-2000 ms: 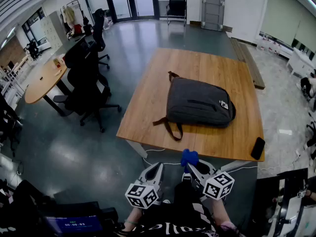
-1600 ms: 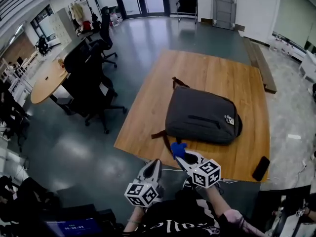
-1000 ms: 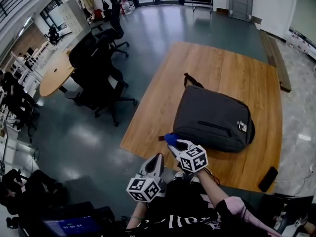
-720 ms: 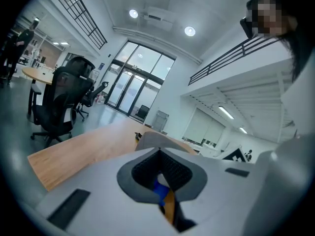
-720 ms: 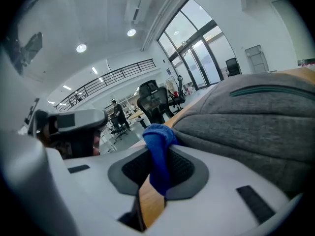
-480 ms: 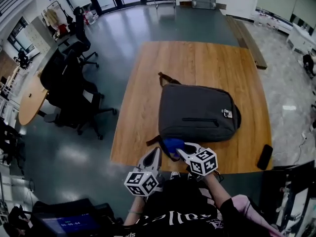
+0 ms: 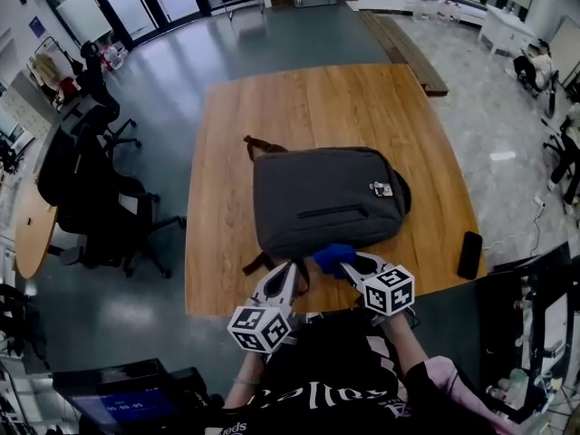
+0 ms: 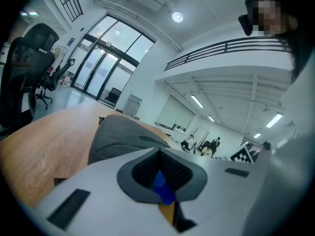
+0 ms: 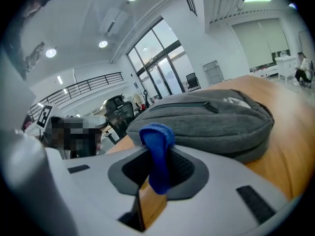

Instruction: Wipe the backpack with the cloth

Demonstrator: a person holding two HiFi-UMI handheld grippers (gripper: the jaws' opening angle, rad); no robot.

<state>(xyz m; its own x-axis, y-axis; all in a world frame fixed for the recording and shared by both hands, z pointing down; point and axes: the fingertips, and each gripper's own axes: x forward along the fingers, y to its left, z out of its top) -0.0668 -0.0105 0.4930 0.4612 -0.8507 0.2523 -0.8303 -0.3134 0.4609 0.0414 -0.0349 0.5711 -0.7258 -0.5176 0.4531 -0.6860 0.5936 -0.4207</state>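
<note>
Shifted along the near edge of the grey backpack (image 7: pixel 322 198), left corner to mid-edge: blue cloth (image 7: pixel 333 257), pinched in right gripper (image 7: pixel 350 262). Backpack flat mid-desk (image 7: pixel 213 261); left gripper (image 7: pixel 286 271) closed, empty, over desk's near edge.

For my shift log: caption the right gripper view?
Right gripper, jaws shut on a blue cloth, facing the grey backpack on a wooden table.
</note>
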